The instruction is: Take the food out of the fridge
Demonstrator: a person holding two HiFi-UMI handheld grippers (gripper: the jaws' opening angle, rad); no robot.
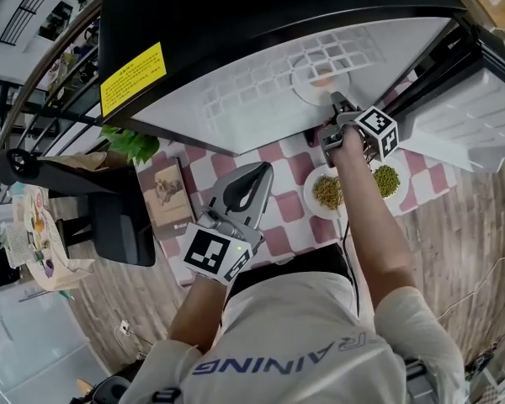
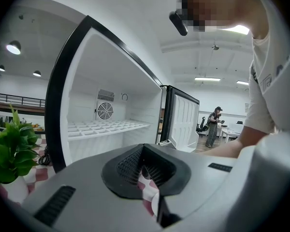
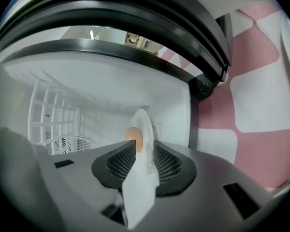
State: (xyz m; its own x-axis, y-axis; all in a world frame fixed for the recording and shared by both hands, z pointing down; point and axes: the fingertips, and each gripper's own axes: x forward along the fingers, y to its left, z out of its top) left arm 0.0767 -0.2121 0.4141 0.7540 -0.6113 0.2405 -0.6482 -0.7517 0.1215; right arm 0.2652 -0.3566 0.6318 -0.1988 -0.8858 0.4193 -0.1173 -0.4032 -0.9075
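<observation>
The fridge (image 1: pixel 236 23) stands open on the checked tablecloth (image 1: pixel 286 209), its door (image 1: pixel 480 116) swung to the right so the shelf (image 1: pixel 244 91) can be reached from the front. The white plate (image 1: pixel 307 67) sits at the shelf's front right corner, with a round orange-brown food (image 1: pixel 322 81), possibly an egg, on it.

The right gripper (image 1: pixel 338 103) reaches in and has its claw closed on the plate's near rim. In its own view the rim runs edge-on between the 2 pads. Holding the rim instead of the food keeps the pads off the food and lets the plate slide out level. That is probably why the grip is at the front edge.

2 plates of green food (image 1: pixel 326 192) (image 1: pixel 387 180) already sit on the cloth just below the fridge's open front, so this looks like the last item inside.

The left gripper (image 1: pixel 257 179) hangs over the cloth near the table's middle, claw closed on nothing. It is apparently parked clear of the right arm's path. A green plant (image 1: pixel 130 146) stands at the fridge's left side.
</observation>
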